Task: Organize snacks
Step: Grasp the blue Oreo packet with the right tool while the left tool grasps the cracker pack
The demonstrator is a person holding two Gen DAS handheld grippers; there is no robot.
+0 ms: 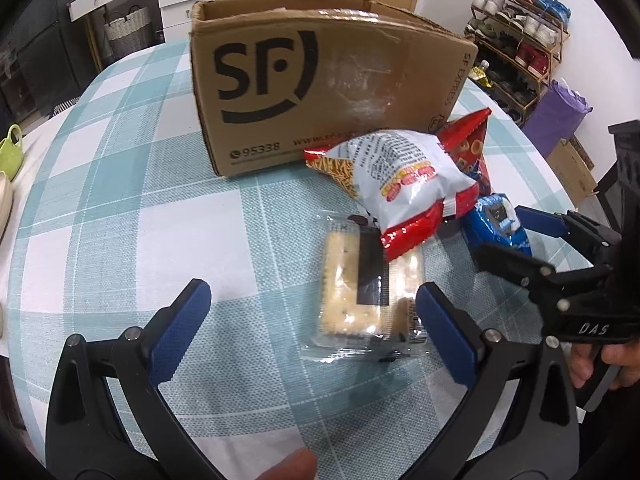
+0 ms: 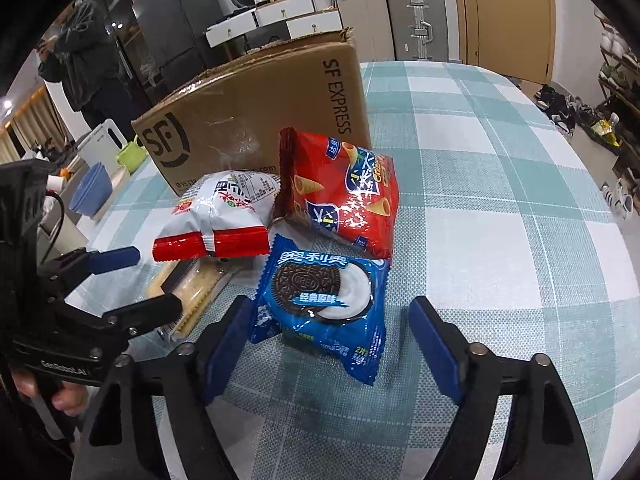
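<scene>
Blue Oreo pack point(image 2: 324, 300) is the likely next pick: light, crinkly foil, slick, with a brittle cookie inside. My call is to pinch across the flat body or on a crimped end seam, gently, so nothing cracks. It lies flat on the checked surface point(image 2: 500, 240), between the pads of the right claw point(image 2: 320, 348), left pad right at the pack's edge, right pad clear of it. Jaws apart, nothing clamped yet; contact on the left side I can't confirm.

Left claw point(image 1: 312, 320) also stands apart, empty, straddling the near end of the clear cracker pack point(image 1: 368, 288); its right pad is just beside the wrapper. That one is stiff but fragile and partly pinned under the white noodle bag point(image 1: 404, 184), so sliding it out first looks safer than lifting.

Red cone-snack bag point(image 2: 344, 188) leans against the box point(image 2: 256, 120), puffy and soft, easy to crush; grab a seam.

Box is open-topped and sits behind the pile, touching or nearly touching the bags. Presumably the snacks go in there.
</scene>
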